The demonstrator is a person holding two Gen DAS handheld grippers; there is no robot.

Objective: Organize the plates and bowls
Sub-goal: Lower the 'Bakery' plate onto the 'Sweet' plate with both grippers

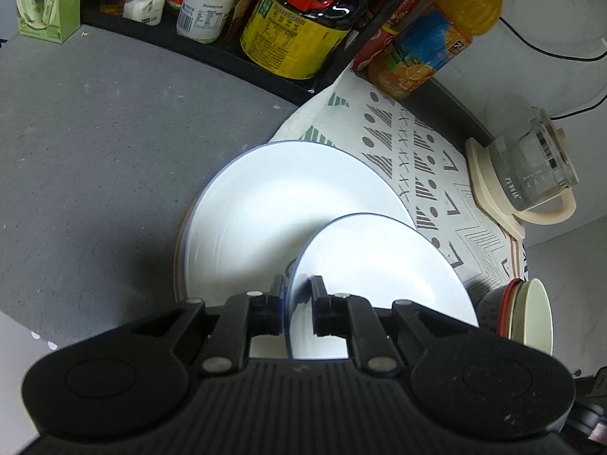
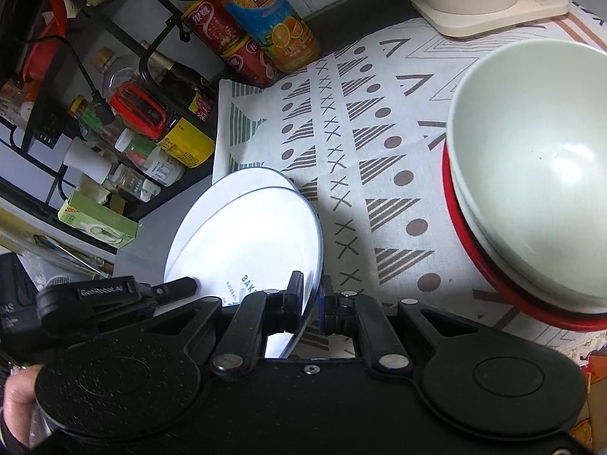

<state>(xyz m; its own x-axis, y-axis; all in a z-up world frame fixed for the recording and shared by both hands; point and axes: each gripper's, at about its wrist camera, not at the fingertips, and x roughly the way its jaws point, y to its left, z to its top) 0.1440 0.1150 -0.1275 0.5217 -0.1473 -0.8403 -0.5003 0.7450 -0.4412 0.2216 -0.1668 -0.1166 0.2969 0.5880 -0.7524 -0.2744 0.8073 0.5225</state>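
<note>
The small white plate (image 1: 383, 269) stands tilted on edge, its rim pinched between the pressed-together jaws of the left gripper (image 1: 297, 303) and the right gripper (image 2: 312, 301). Just beyond the left gripper's tips, under the plate, lies the large white plate (image 1: 273, 204). To the right gripper's right, stacked bowls (image 2: 538, 167) sit on the patterned cloth (image 2: 364, 121).
</note>
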